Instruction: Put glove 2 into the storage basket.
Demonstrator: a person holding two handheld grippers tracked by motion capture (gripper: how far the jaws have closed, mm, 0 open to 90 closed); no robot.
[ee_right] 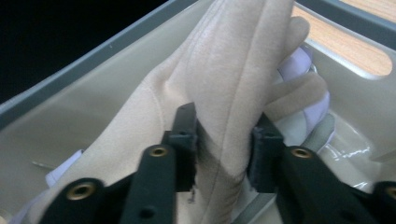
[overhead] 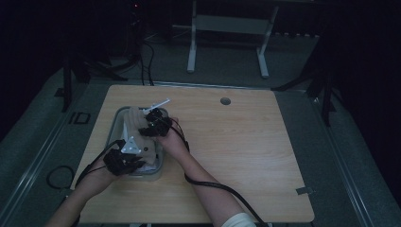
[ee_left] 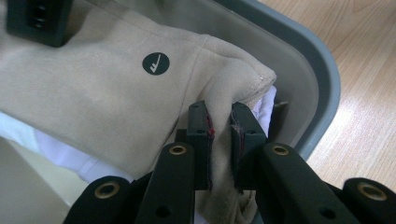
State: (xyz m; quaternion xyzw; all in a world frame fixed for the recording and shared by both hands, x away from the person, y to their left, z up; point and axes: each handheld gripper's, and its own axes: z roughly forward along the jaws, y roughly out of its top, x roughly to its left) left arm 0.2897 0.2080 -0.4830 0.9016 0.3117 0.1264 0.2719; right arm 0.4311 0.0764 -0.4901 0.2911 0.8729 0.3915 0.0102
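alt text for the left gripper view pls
The left hand-held gripper pinches a fold of beige cloth between its two black jaws, over a grey bin on a wooden table. The cloth bears a round dark tick label, and white fabric peeks out beneath it.
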